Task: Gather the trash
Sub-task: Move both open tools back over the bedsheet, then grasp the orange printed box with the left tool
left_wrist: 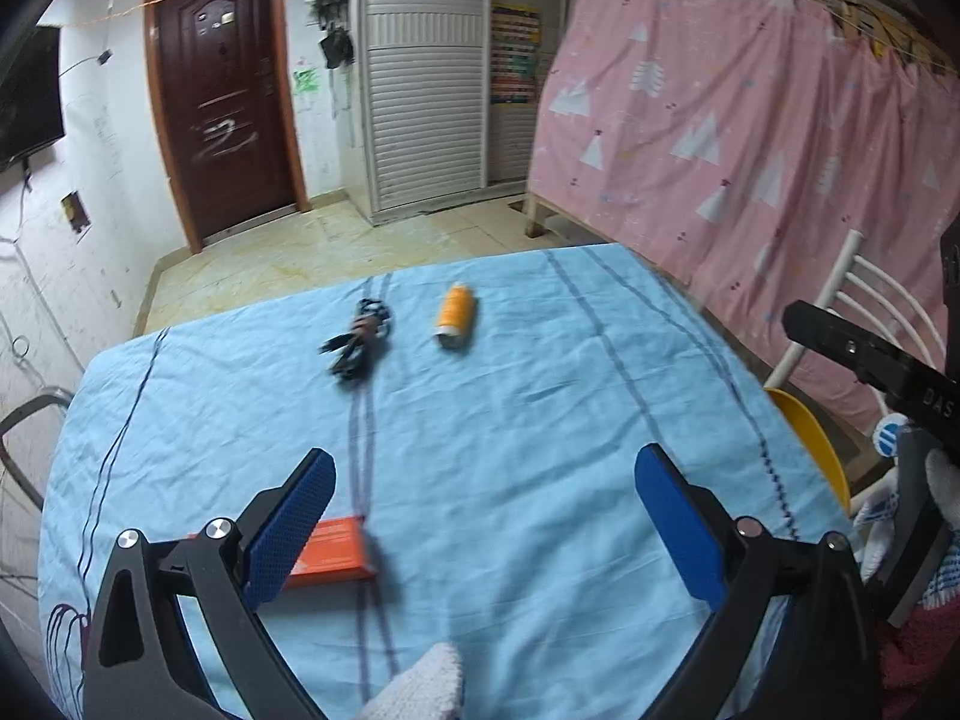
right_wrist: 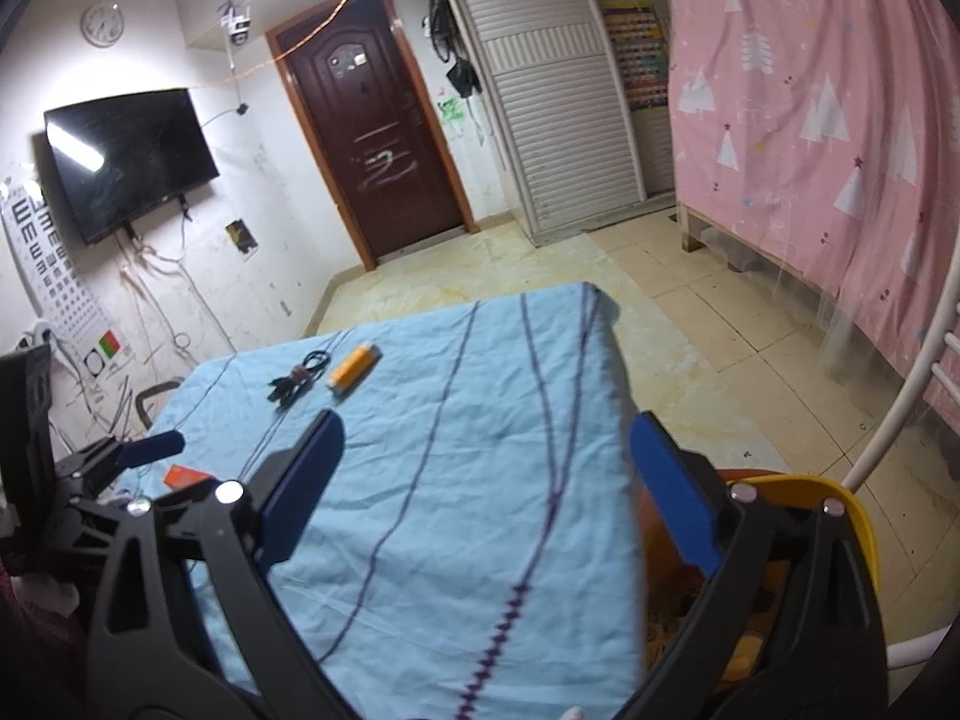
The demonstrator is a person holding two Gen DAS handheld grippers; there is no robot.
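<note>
An orange bottle (left_wrist: 456,315) lies on its side on the blue tablecloth (left_wrist: 510,420), far from me; it also shows in the right wrist view (right_wrist: 354,367). A black bundled cable (left_wrist: 357,339) lies left of it, seen too in the right wrist view (right_wrist: 297,384). A flat orange box (left_wrist: 333,552) lies near the table's front, partly behind my left finger. My left gripper (left_wrist: 480,480) is open and empty above the cloth. My right gripper (right_wrist: 486,450) is open and empty over the table's right edge, above a yellow bin (right_wrist: 840,504).
The yellow bin (left_wrist: 810,438) stands at the table's right side beside a white chair (left_wrist: 864,294). A pink curtain (left_wrist: 750,120) hangs at right. A dark door (left_wrist: 225,102) and a white cabinet (left_wrist: 420,78) stand beyond tiled floor. A TV (right_wrist: 126,162) hangs on the left wall.
</note>
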